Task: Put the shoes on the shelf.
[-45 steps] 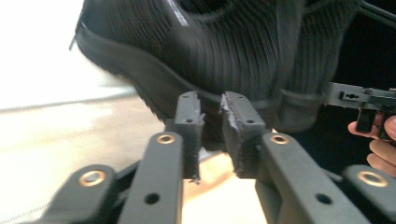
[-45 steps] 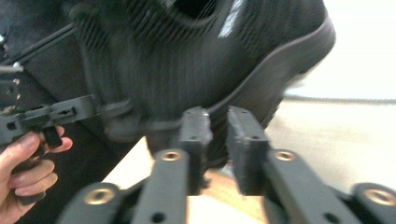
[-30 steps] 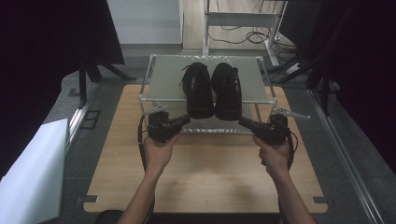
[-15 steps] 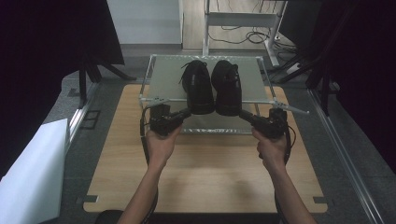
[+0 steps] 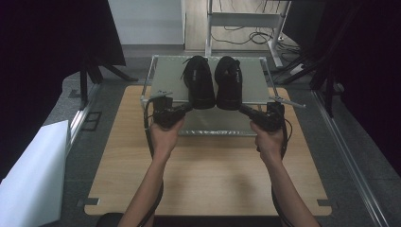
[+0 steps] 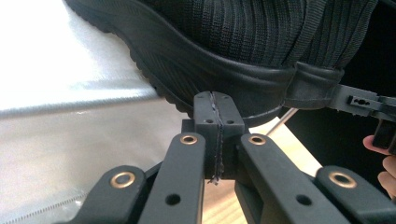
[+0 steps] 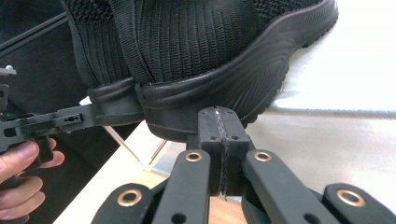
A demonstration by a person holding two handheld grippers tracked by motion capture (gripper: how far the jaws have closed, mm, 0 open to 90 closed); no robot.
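Two black knit shoes stand side by side on a low metal rack shelf, toes pointing away: the left shoe and the right shoe. My left gripper is shut, and its tips touch the left shoe's heel sole. The closed left jaws hold nothing. My right gripper is shut too, tips against the right shoe's heel, with nothing between them. Each gripper view shows the other gripper beyond the heels, the right gripper and the left gripper.
The rack stands at the far end of a wooden tabletop. A white panel lies off the table at the left. A white metal stand with cables is behind the rack. Dark stands flank both sides.
Both hands have moved away from the person, and the two shoes have slid a little farther back on the shelf with them. Both grippers stay shut.
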